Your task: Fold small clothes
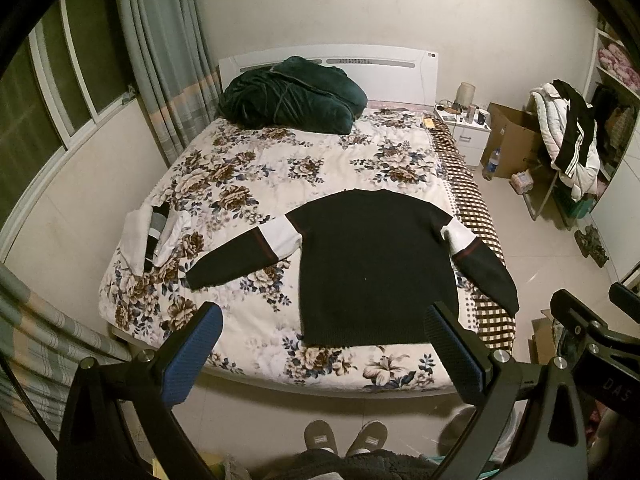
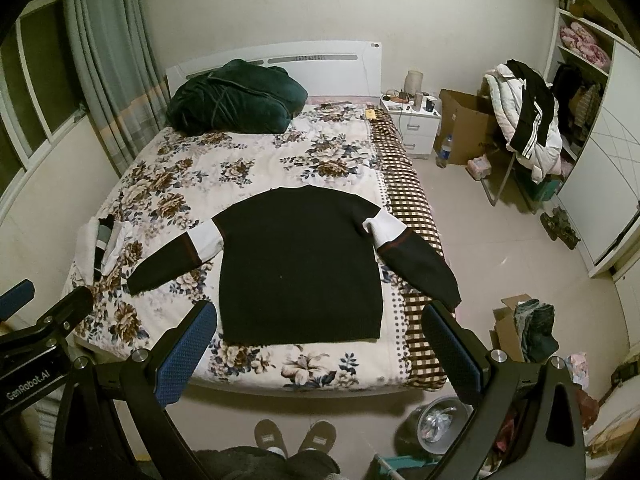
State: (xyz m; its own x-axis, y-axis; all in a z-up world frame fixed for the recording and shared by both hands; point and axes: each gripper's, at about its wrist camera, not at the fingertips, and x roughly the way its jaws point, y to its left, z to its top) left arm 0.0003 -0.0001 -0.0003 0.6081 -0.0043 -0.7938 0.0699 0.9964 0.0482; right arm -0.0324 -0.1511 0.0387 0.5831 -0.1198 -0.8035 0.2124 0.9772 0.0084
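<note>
A black sweater (image 1: 376,264) with white bands on its sleeves lies flat on the floral bed (image 1: 256,184), sleeves spread, hem toward me. It also shows in the right wrist view (image 2: 300,264). A pile of folded clothes (image 1: 154,236) sits on the bed's left side, also in the right wrist view (image 2: 102,248). My left gripper (image 1: 324,320) is open and empty, held back above the bed's foot. My right gripper (image 2: 320,320) is open and empty, also short of the hem. The right gripper shows in the left wrist view (image 1: 592,312); the left shows in the right wrist view (image 2: 44,304).
A dark green blanket (image 1: 292,96) is heaped at the headboard. A checked blanket (image 2: 416,240) runs along the bed's right edge. A nightstand (image 2: 412,120), cardboard boxes (image 2: 468,128), a chair with coats (image 2: 524,120) and a bin (image 2: 440,420) stand on the floor at right. My slippered feet (image 1: 344,436) stand at the bed's foot.
</note>
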